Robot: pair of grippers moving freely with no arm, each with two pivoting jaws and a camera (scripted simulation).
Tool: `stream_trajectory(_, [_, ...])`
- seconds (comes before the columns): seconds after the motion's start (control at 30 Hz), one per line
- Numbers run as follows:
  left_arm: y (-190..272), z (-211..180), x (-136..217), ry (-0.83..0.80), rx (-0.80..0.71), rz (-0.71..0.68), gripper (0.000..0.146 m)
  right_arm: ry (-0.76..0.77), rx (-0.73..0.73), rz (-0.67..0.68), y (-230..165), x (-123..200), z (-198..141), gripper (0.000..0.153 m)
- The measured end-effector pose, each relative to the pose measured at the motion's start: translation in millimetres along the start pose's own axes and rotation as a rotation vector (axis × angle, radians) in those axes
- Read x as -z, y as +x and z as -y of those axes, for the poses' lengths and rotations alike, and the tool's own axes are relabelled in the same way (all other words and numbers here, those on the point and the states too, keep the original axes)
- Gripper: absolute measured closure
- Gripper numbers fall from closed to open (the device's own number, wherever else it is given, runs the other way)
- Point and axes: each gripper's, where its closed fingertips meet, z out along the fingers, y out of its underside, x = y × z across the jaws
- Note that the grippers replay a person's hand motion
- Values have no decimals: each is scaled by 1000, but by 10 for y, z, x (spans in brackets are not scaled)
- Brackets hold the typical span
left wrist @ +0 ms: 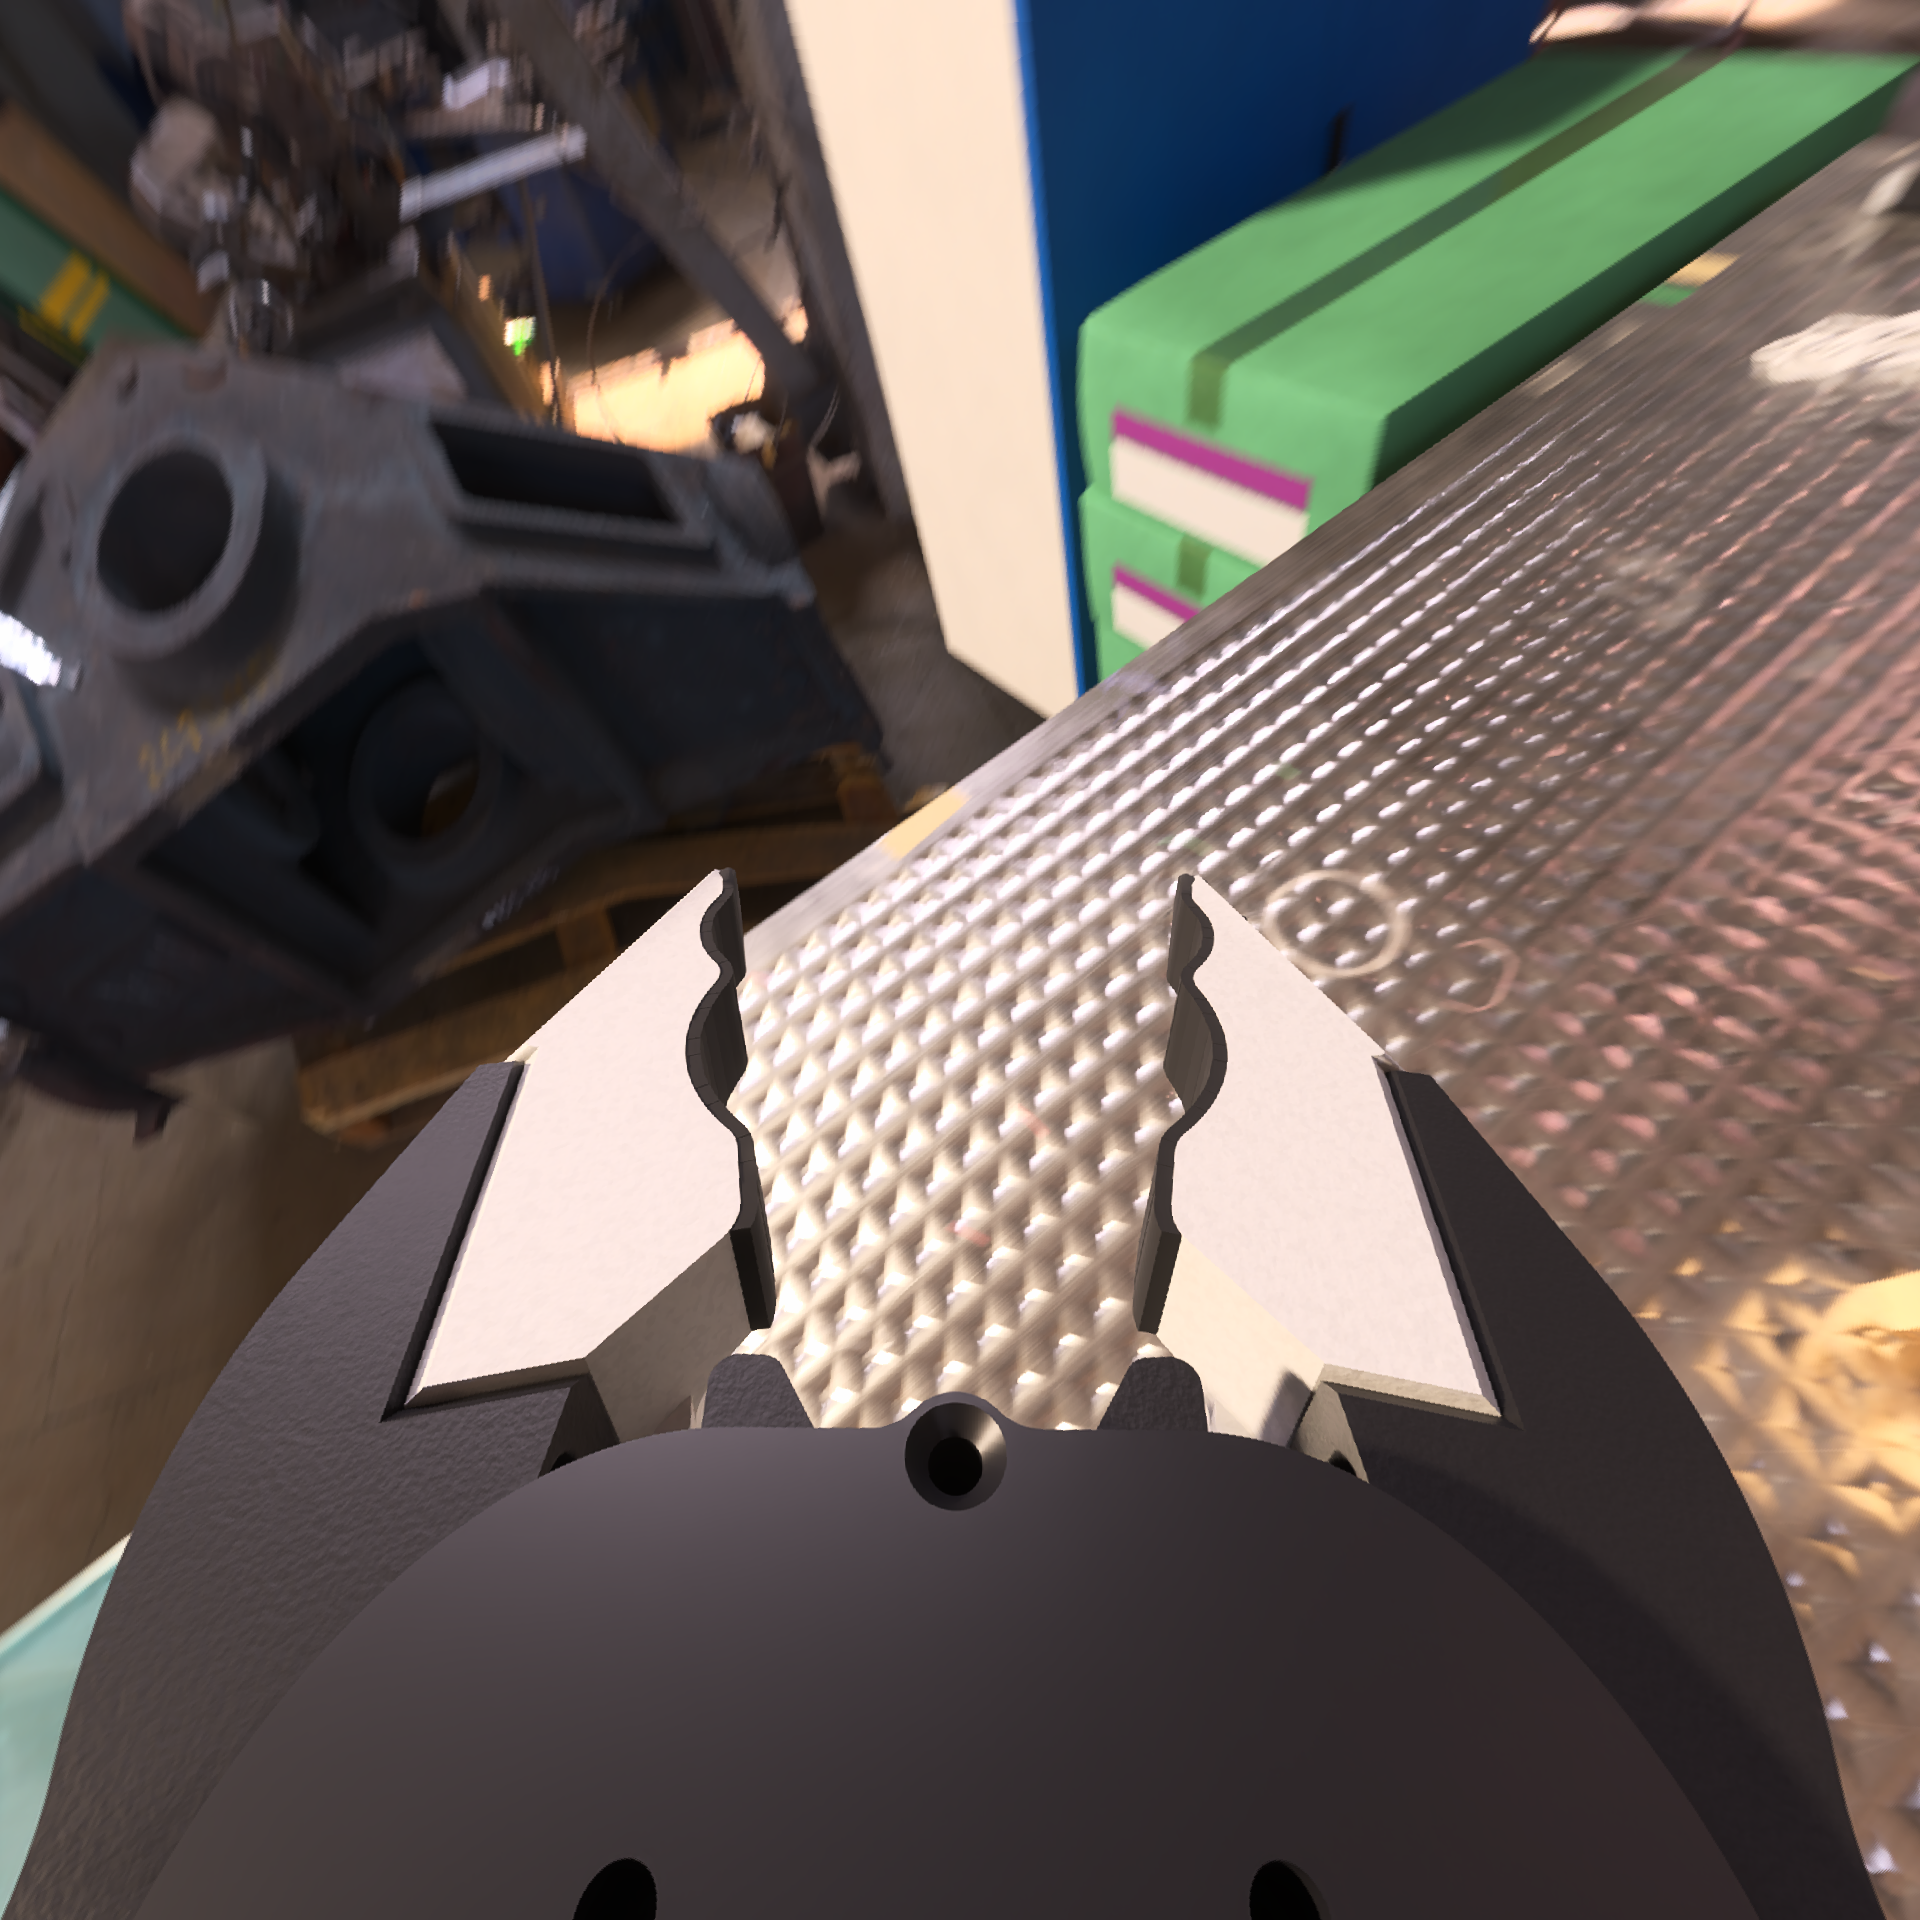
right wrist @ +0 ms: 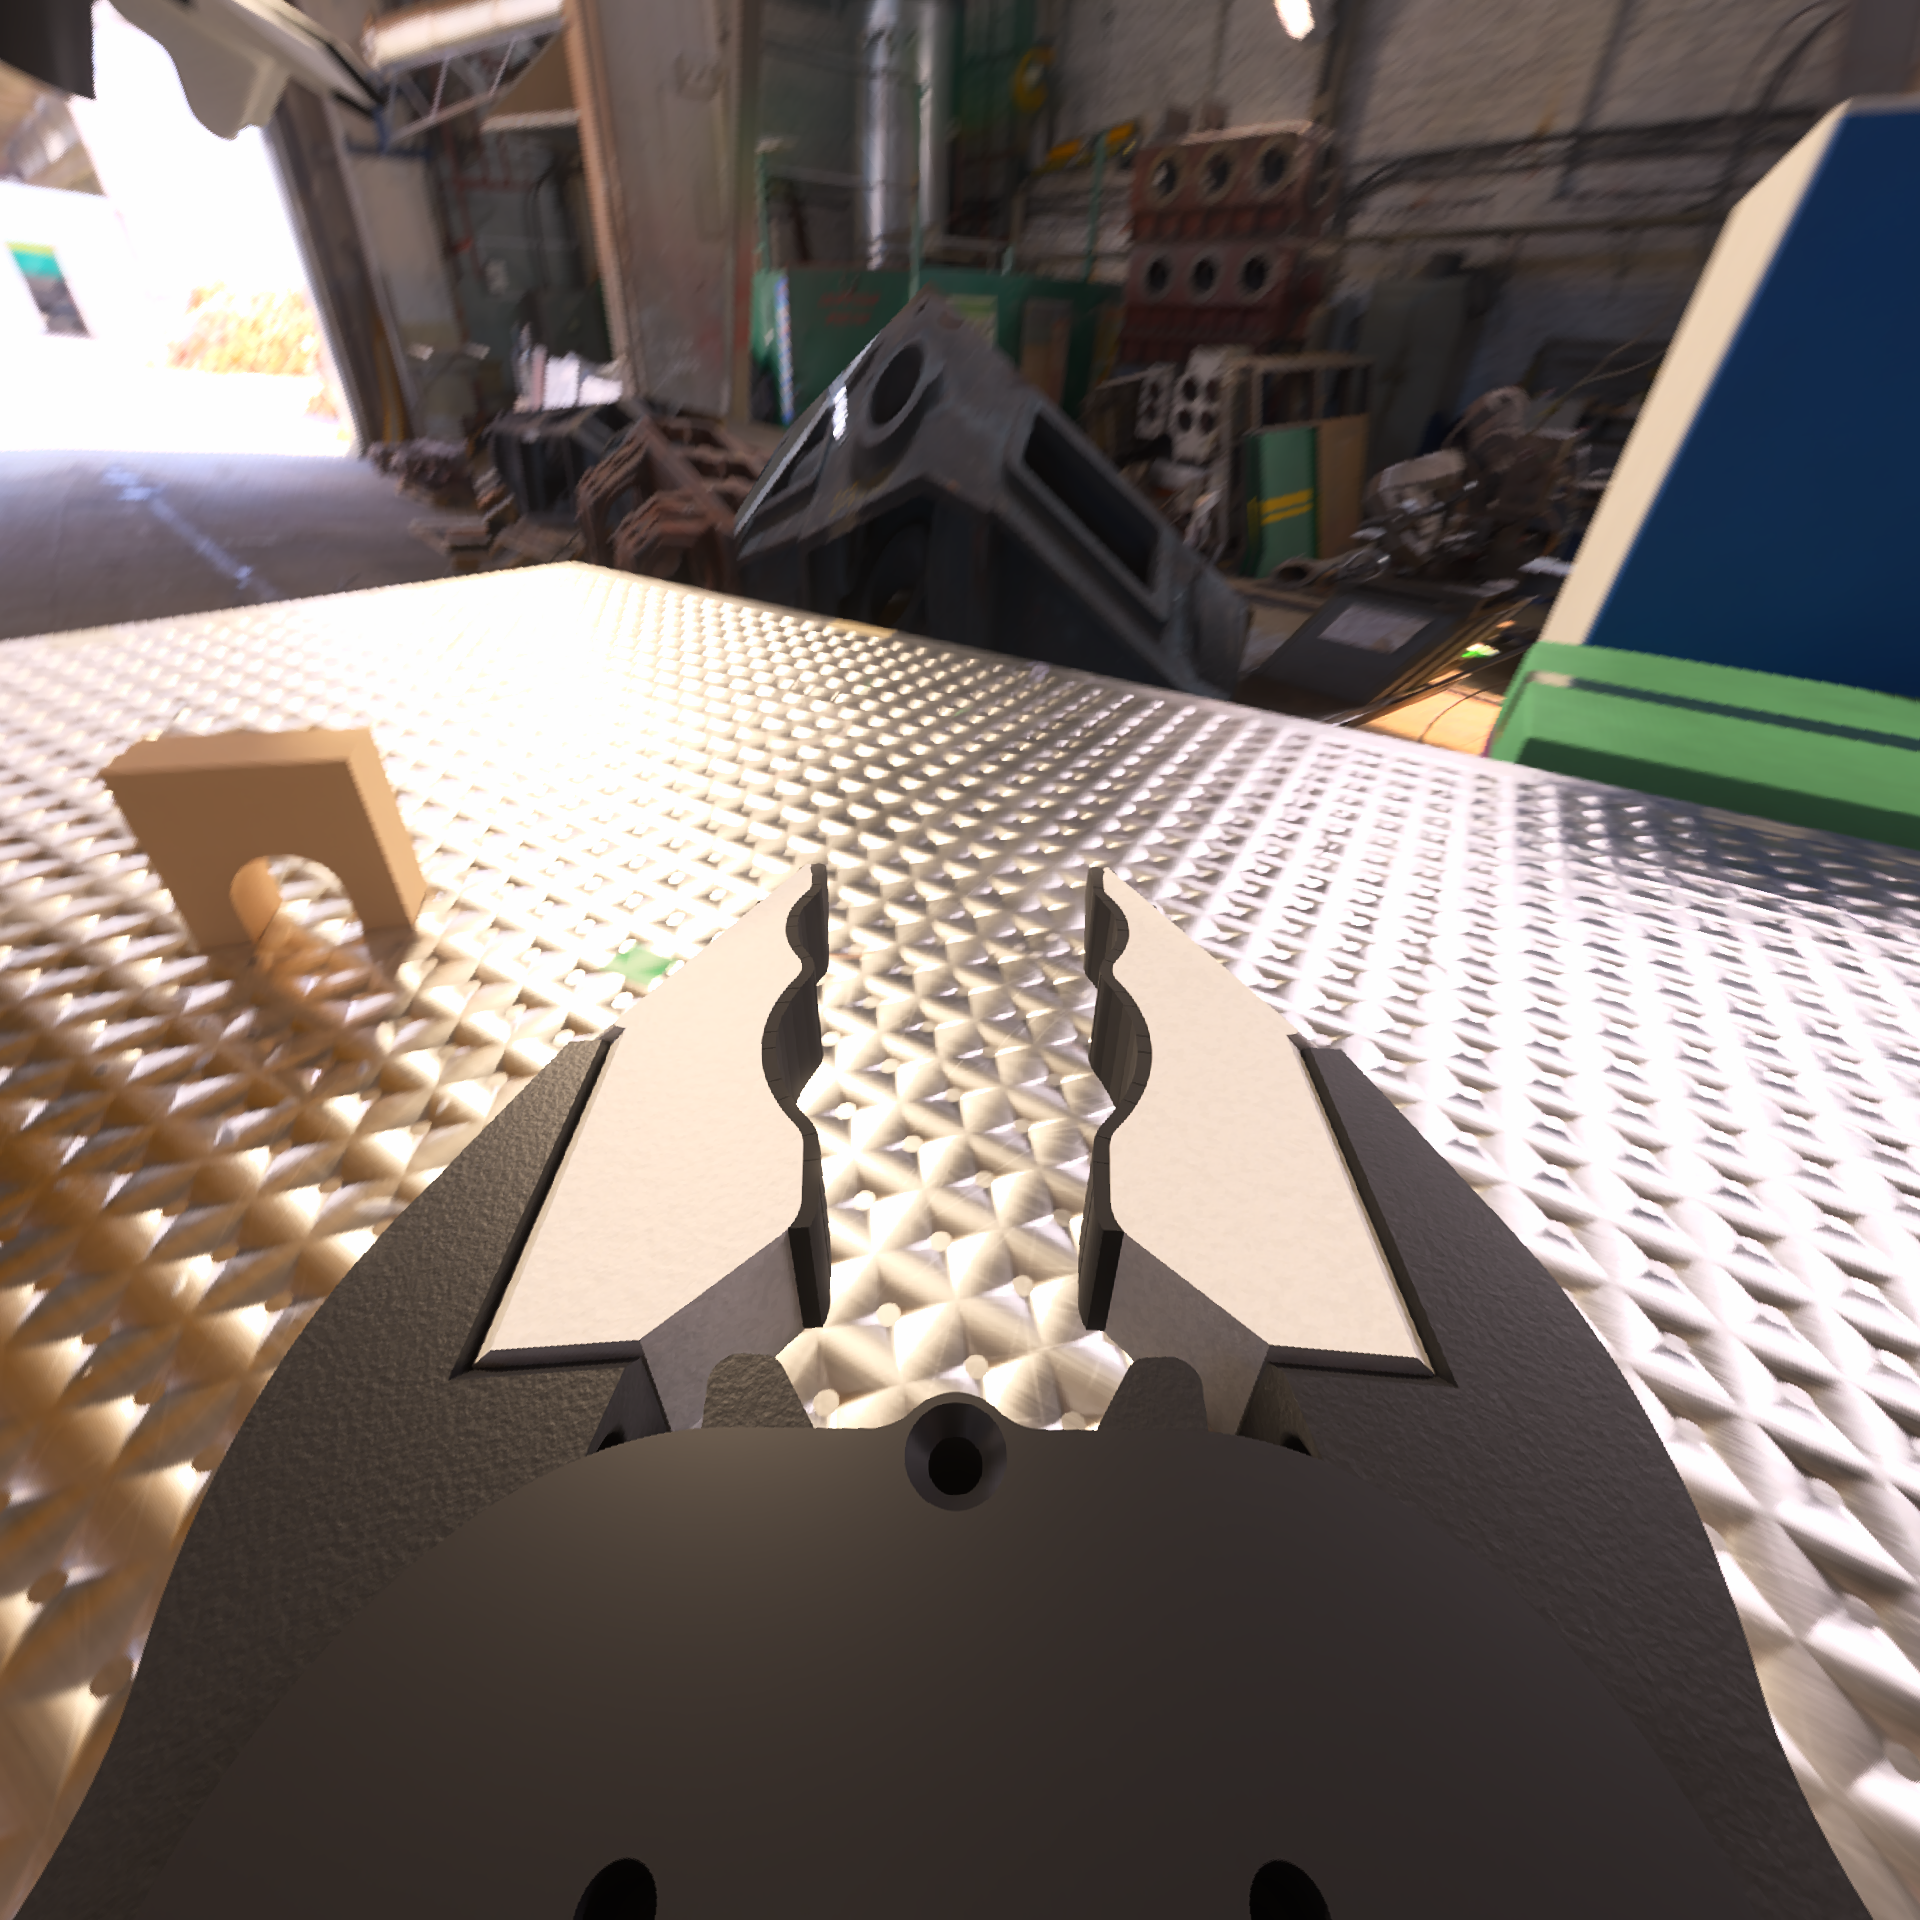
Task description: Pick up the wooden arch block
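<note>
**A:** Which step is in hand?

**B:** By my reading, the approach. The wooden arch block (right wrist: 265, 836) stands upright on its 2 legs on the embossed metal bench (right wrist: 1351, 935), untouched, with nothing lifted yet.

**A:** Where is it relative to the fingers?

**B:** In the right wrist view it sits to the far left, well apart from the right gripper (right wrist: 956, 883). It is off the line of the fingers entirely; only bare bench shows between them. The arch opening faces roughly toward this camera.

**A:** And the state of the fingers?

**B:** The right gripper's are parted to a moderate gap and hold nothing. The left gripper (left wrist: 956, 894) is spread wider, also empty, hanging over the bench's edge; the block does not show in its view at all. Past that edge there are stacked green boxes (left wrist: 1351, 343) and a blue panel (left wrist: 1101, 208).

**A:** So what does the next move call for?

**B:** I'd say the right gripper needs to swing left and forward until the block lies between its fingers. Whether the present gap clears the block I cannot tell, so it may need to open wider. Gripping across the 2 flat faces looks safest to me; a pinch on one leg could tip the block.
</note>
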Motion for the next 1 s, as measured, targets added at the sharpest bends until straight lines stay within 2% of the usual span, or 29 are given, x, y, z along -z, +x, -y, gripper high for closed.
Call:
stream_trajectory(0.13, [930, 374, 330, 174, -48, -88, 63, 86, -24, -97, 139, 162, 234, 98])
stream_trajectory(0.23, [1725, 366, 546, 266, -35, -175, 63, 126, 14, -145, 140, 299, 400, 97])
stream_trajectory(0.33, [2462, 75, 661, 318, 6, -221, 62, 150, 73, -161, 98, 417, 533, 97])
stream_trajectory(0.47, [3159, -573, 589, 296, 65, -171, 60, 129, 108, -156, 52, 485, 505, 97])
stream_trajectory(0.6, [3502, -1107, 420, 248, 141, -113, 58, 104, 97, -113, -50, 432, 408, 97])
stream_trajectory(0.73, [3632, -1404, 255, 193, 174, -117, 60, 43, 112, -78, -156, 308, 240, 97])
stream_trajectory(1.0, [3819, -1698, -34, -8, 108, -181, 58, 6, 129, -113, -111, 239, 121, 97])
